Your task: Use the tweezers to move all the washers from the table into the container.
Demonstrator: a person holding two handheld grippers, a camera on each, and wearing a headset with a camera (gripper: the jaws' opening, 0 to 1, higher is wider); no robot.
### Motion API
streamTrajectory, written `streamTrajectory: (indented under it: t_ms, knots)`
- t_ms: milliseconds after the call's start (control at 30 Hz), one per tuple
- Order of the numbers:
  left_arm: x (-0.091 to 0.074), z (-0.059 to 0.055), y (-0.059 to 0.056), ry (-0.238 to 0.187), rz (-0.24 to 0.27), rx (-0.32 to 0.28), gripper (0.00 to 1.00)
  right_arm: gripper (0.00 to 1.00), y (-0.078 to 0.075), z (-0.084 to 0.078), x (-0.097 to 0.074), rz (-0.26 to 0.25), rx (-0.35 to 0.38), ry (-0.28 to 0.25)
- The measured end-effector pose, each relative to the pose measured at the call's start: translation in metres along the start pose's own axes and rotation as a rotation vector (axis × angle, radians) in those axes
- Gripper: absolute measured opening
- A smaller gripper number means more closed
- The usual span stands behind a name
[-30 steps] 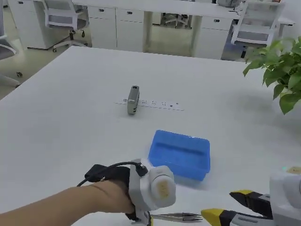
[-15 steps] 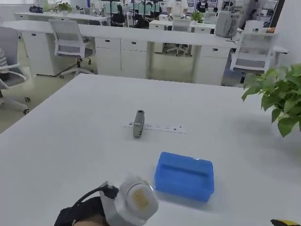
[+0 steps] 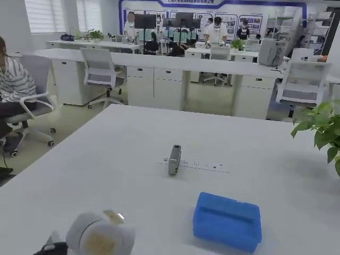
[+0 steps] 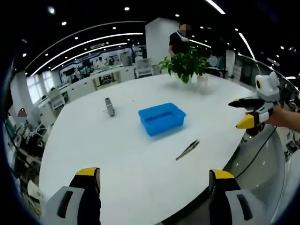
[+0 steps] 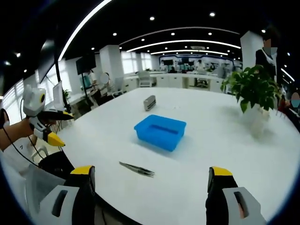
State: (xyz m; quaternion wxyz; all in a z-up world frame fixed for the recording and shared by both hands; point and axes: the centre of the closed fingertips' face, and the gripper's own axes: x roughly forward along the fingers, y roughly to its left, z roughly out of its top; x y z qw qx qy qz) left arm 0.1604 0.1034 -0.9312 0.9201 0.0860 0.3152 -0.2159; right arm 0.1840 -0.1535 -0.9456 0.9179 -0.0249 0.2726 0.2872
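Note:
Thin metal tweezers (image 4: 187, 149) (image 5: 137, 169) lie flat on the white table (image 4: 117, 154), near its front edge and nearer to me than the blue container (image 4: 161, 118) (image 5: 160, 131) (image 3: 227, 222). The container's inside looks bare. My left gripper (image 4: 153, 187) is open, its jaws wide apart with nothing between them, held back from the table edge. My right gripper (image 5: 151, 187) is open too and holds nothing. In each gripper view the other gripper hangs in the air beside the table, its yellow-tipped jaws parted: the right gripper (image 4: 250, 114) and the left gripper (image 5: 52, 127).
A grey adapter (image 3: 174, 159) (image 4: 109, 107) (image 5: 149, 102) stands on a power strip (image 3: 204, 166) beyond the container. A potted plant (image 4: 183, 65) (image 5: 253, 86) sits at the table's far side. Office chairs (image 3: 101, 74), desks and people are behind.
The head camera has tilted up toward the room, so the table's things sit lower in its picture. The container and adapter have kept their places on the table.

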Motion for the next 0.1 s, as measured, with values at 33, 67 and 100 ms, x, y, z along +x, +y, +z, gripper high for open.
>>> streamTrajectory:
  t_ms: [33, 67, 100]
  knots:
    - [-0.0038, 0.0019, 0.0065, -0.030, 0.030, -0.012, 0.99, 0.99, 0.0003, -0.0011, -0.0007, -0.004, 0.002, -0.001]
    - [-0.0060, 0.0008, 0.0111, -0.036, 0.058, -0.026, 0.99, 0.99, 0.0002, -0.0019, -0.0007, -0.007, 0.002, -0.001]
    - [-0.0083, -0.0021, 0.0114, -0.030, 0.059, -0.019, 0.99, 0.99, 0.0000, -0.0029, -0.0008, -0.009, 0.003, 0.002]
